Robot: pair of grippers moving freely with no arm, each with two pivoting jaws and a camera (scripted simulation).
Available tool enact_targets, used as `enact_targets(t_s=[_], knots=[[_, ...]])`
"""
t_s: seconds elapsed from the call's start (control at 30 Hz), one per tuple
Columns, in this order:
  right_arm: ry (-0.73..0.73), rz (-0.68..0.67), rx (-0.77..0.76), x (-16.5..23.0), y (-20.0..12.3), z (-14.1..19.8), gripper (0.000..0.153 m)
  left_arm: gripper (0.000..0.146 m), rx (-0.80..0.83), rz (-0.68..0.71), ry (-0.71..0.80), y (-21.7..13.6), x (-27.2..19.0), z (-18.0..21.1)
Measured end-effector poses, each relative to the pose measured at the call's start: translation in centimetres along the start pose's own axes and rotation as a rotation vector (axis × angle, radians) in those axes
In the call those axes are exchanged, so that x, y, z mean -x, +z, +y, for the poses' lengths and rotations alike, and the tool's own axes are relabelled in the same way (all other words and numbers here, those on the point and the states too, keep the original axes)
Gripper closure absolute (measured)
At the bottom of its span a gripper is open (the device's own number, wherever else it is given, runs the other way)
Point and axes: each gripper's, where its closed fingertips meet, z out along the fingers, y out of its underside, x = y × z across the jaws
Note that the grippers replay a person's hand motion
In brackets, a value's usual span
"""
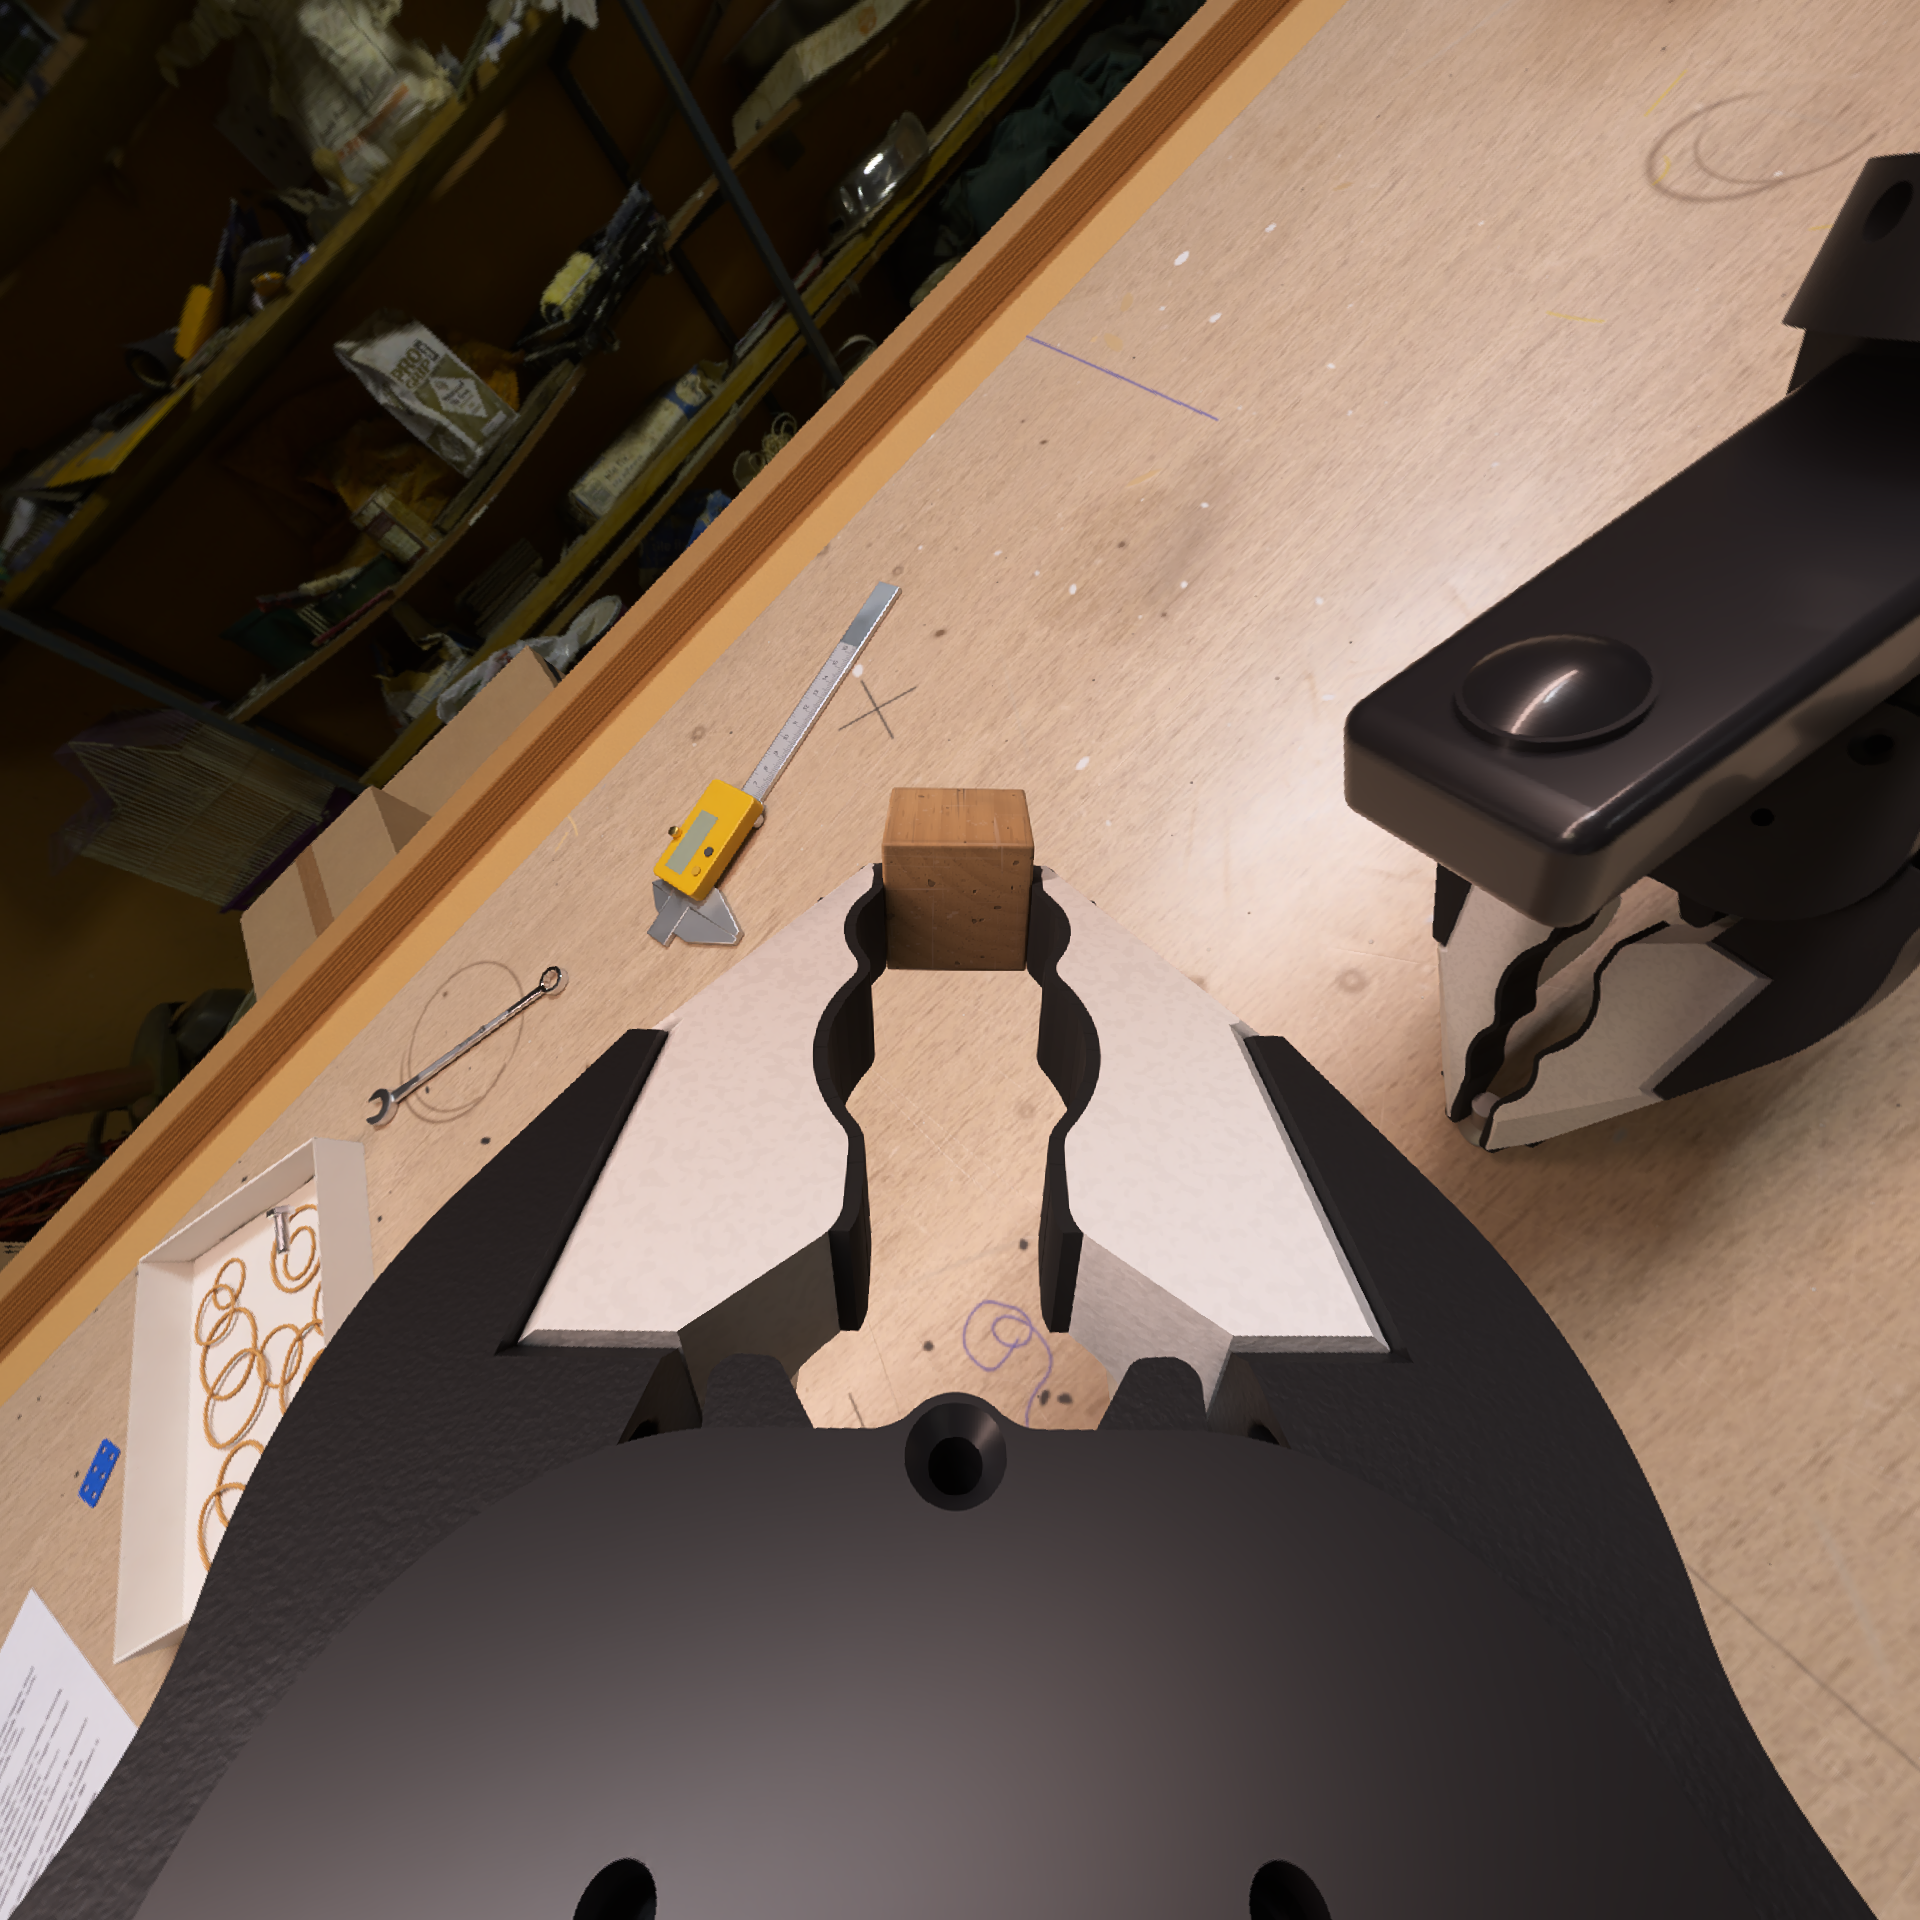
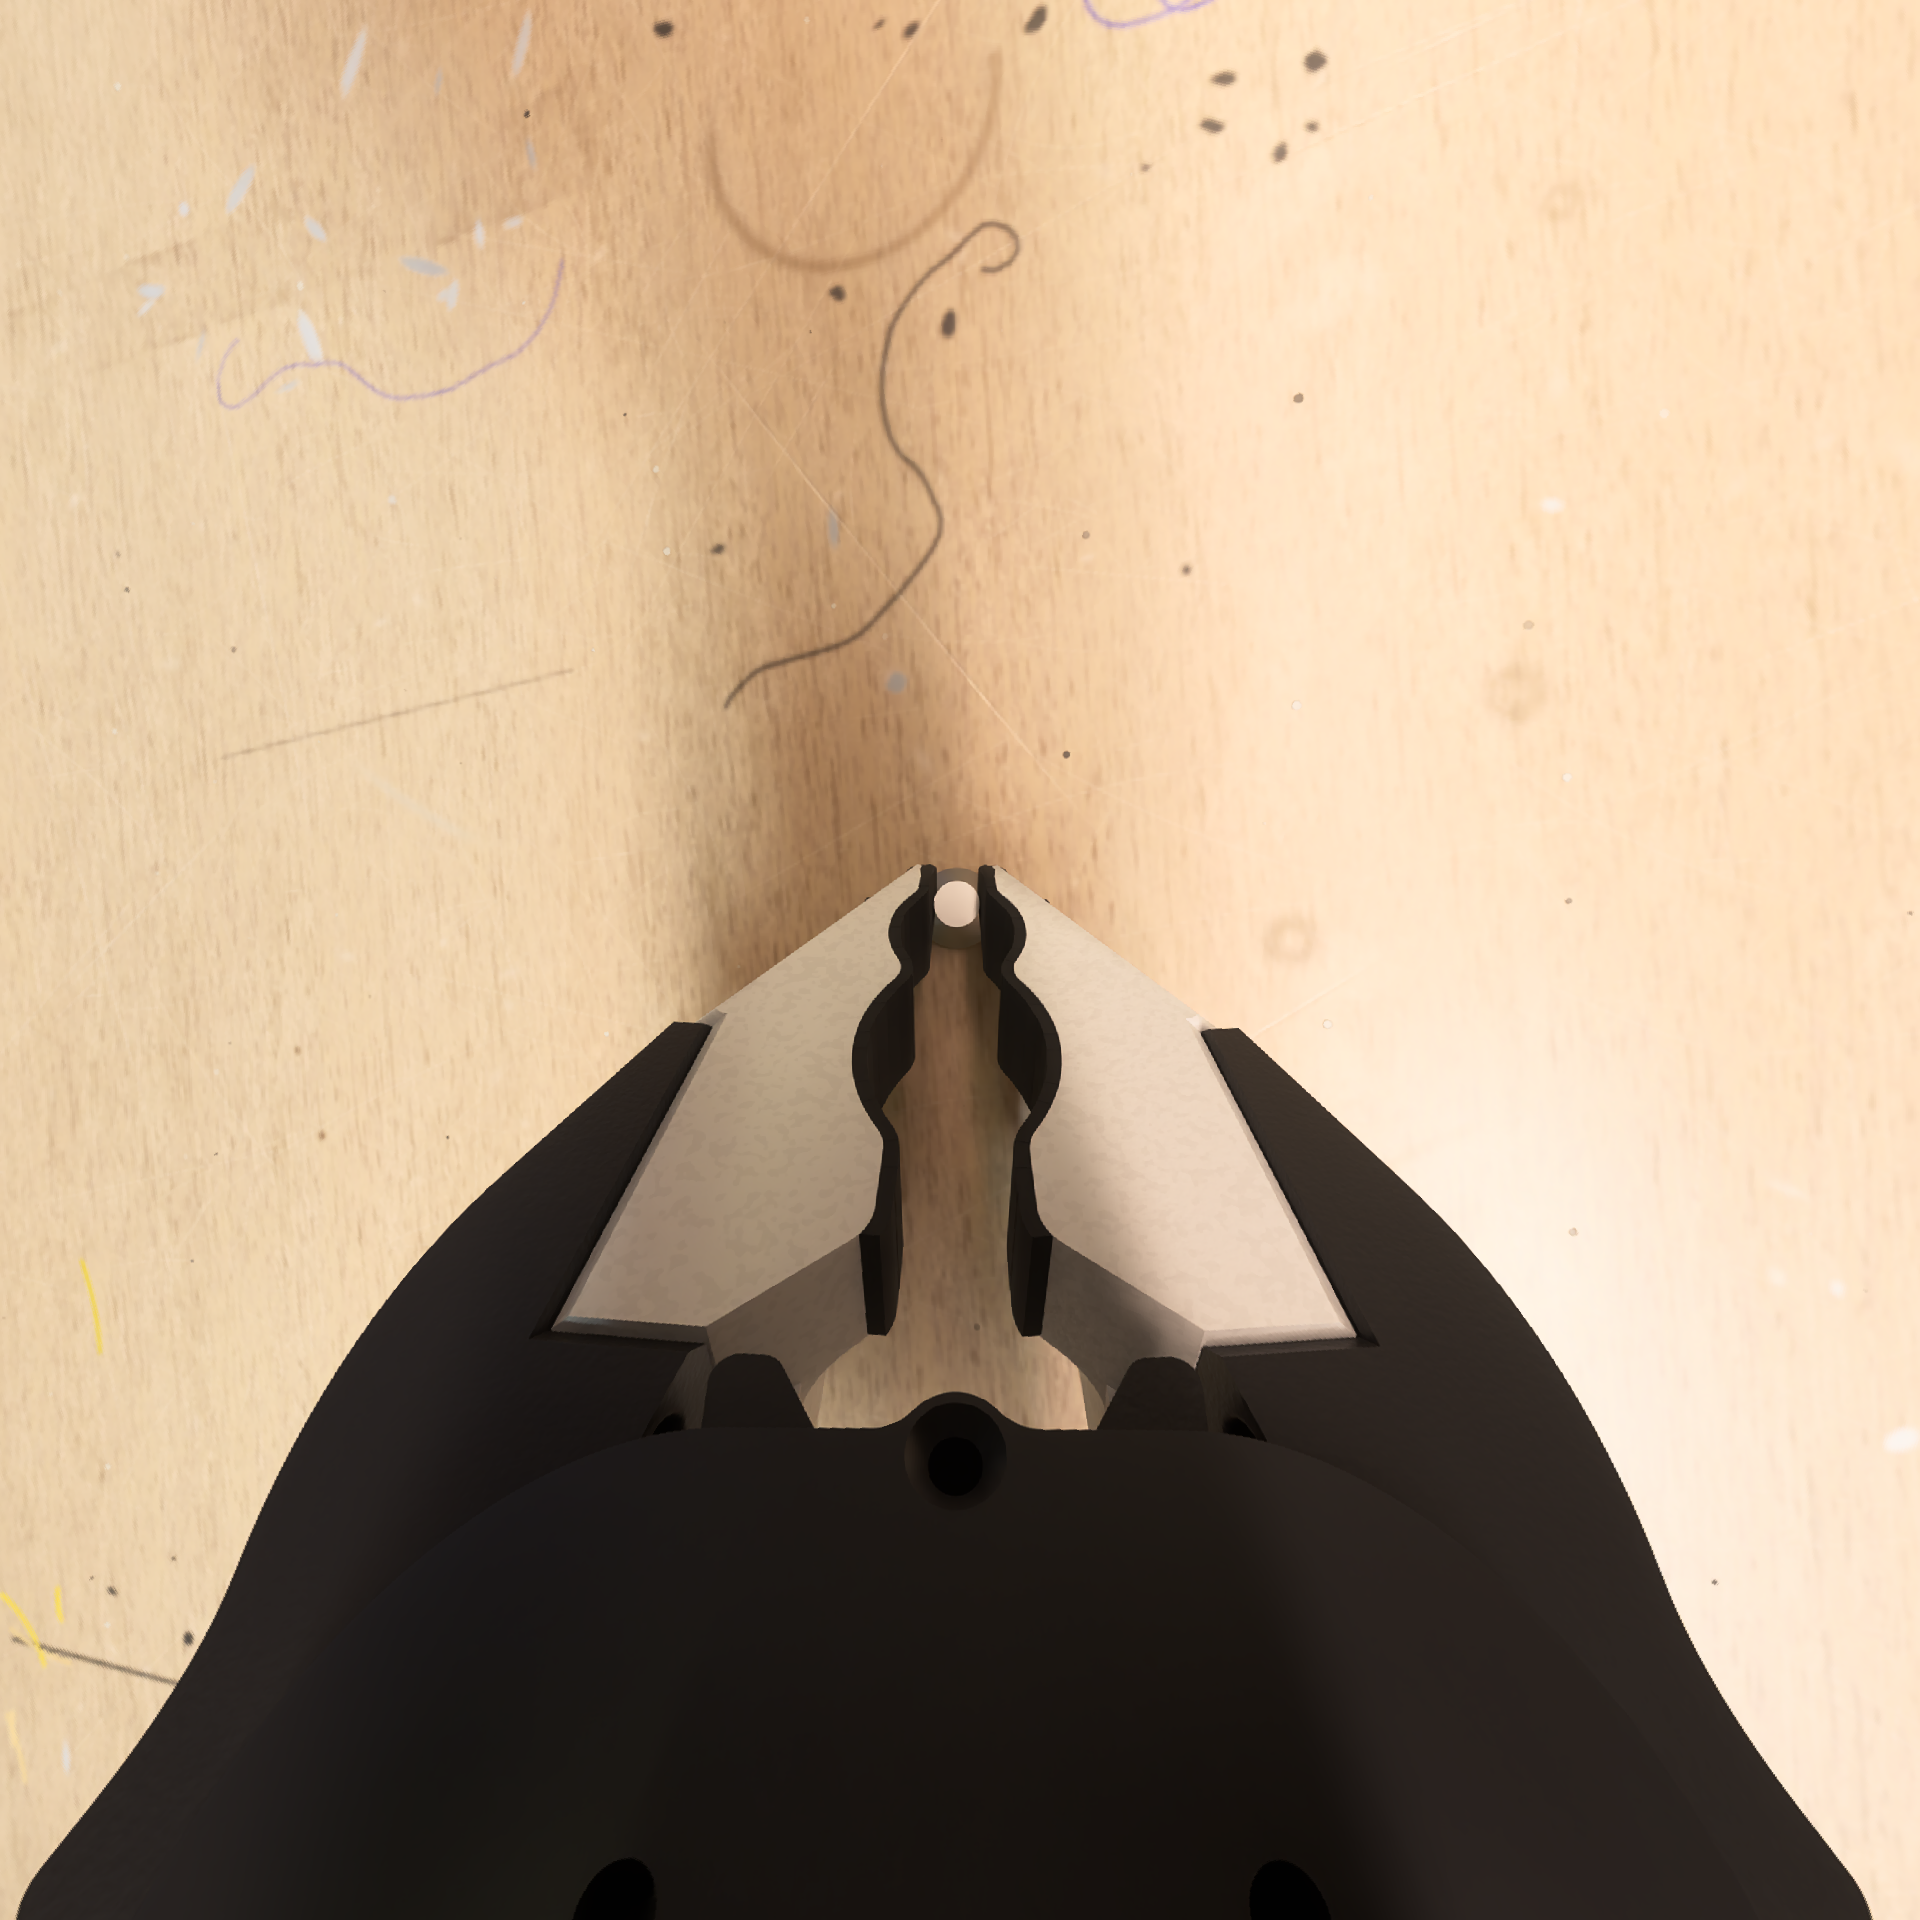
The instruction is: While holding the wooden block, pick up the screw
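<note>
In the left wrist view my left gripper (image 1: pixel 956 894) is shut on the wooden block (image 1: pixel 956 878), a small brown cube held between the fingertips above the workbench. In the right wrist view my right gripper (image 2: pixel 954 883) is shut on the screw (image 2: pixel 954 906), a small pale round end showing between the fingertips, close over the bench top. The right gripper also shows in the left wrist view (image 1: pixel 1496 1127) at the right, pointing down at the bench, its fingers nearly together; the screw is hidden there.
On the bench left of the block lie a yellow digital caliper (image 1: pixel 717 826), a small wrench (image 1: pixel 468 1044), a white tray (image 1: pixel 343 1195) of rubber bands, a blue tag (image 1: pixel 100 1471) and a paper sheet (image 1: pixel 42 1745). The bench edge (image 1: pixel 623 665) runs diagonally, shelves beyond.
</note>
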Motion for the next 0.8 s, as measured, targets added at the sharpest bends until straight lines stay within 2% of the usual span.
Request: enact_targets(t_s=[0.8], knots=[[0.046, -0.055, 0.032, 0.01, 0.02, -0.02, 0.145, 0.12, 0.003, -0.005, 0.014, -0.02, -0.1, -0.02]])
